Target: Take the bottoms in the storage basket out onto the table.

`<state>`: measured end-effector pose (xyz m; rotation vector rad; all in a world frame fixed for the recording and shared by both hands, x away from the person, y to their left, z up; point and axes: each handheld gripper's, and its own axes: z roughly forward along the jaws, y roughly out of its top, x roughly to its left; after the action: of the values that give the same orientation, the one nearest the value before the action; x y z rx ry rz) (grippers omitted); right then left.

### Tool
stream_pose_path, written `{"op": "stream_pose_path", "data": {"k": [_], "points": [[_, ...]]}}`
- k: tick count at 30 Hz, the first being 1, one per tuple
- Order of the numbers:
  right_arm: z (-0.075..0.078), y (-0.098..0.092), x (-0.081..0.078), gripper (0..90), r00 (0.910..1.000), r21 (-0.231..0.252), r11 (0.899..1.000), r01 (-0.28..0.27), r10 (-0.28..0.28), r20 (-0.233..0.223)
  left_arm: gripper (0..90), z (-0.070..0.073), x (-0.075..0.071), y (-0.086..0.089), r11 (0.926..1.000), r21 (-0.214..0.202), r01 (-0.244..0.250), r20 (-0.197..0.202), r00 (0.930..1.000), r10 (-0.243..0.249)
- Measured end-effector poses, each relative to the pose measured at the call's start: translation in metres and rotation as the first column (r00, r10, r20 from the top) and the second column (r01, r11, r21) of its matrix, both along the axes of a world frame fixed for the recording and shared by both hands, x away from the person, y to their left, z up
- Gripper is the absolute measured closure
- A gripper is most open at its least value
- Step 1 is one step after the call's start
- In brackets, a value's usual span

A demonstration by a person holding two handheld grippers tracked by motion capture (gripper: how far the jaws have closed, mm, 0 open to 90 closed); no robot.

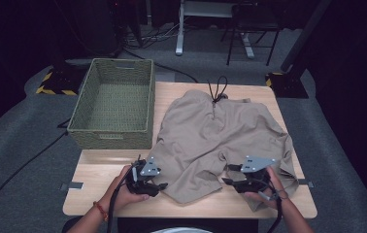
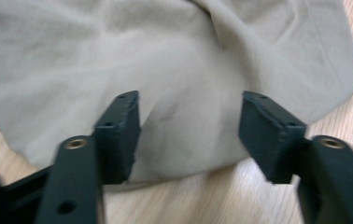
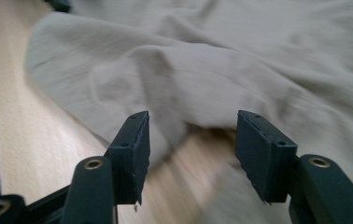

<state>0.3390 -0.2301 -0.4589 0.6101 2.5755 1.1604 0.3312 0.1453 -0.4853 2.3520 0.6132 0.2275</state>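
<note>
Khaki cotton shorts lie spread on the pale wooden table, just right of the green woven basket. At the hem farthest from that basket's level, the left gripper and right gripper stand about half open. Cloth lies between the jaws, unpinched.

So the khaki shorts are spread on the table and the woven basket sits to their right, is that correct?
Not quite: the woven basket sits to the left of the khaki shorts, at the table's far left corner. The high view shows it. The shorts are indeed spread on the table.
</note>
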Motion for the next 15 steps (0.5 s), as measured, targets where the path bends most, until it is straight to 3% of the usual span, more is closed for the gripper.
{"op": "stream_pose_path", "data": {"k": [5,11,12,15], "points": [[-0.012,0.031,0.006,54.2,0.9963,-0.040,0.997,-0.070,0.068,-0.052,50.0,-0.006,0.001,0.000,1.0000,0.000,0.000,-0.022,0.9997,0.000],[-0.027,0.049,-0.005,50.9,0.9848,-0.067,0.985,-0.157,0.151,-0.087,50.1,-0.009,0.003,0.003,0.9996,-0.028,-0.008,-0.026,0.9996,0.007],[-0.031,0.052,-0.007,53.2,0.9865,-0.104,0.983,-0.153,0.146,-0.074,50.0,-0.010,0.003,0.003,0.9995,-0.028,-0.011,-0.026,0.9996,0.010],[-0.033,0.050,-0.007,67.3,0.9876,-0.079,0.987,-0.142,0.135,-0.080,49.9,-0.010,0.002,0.003,0.9995,-0.030,-0.013,-0.022,0.9997,0.013]]}}
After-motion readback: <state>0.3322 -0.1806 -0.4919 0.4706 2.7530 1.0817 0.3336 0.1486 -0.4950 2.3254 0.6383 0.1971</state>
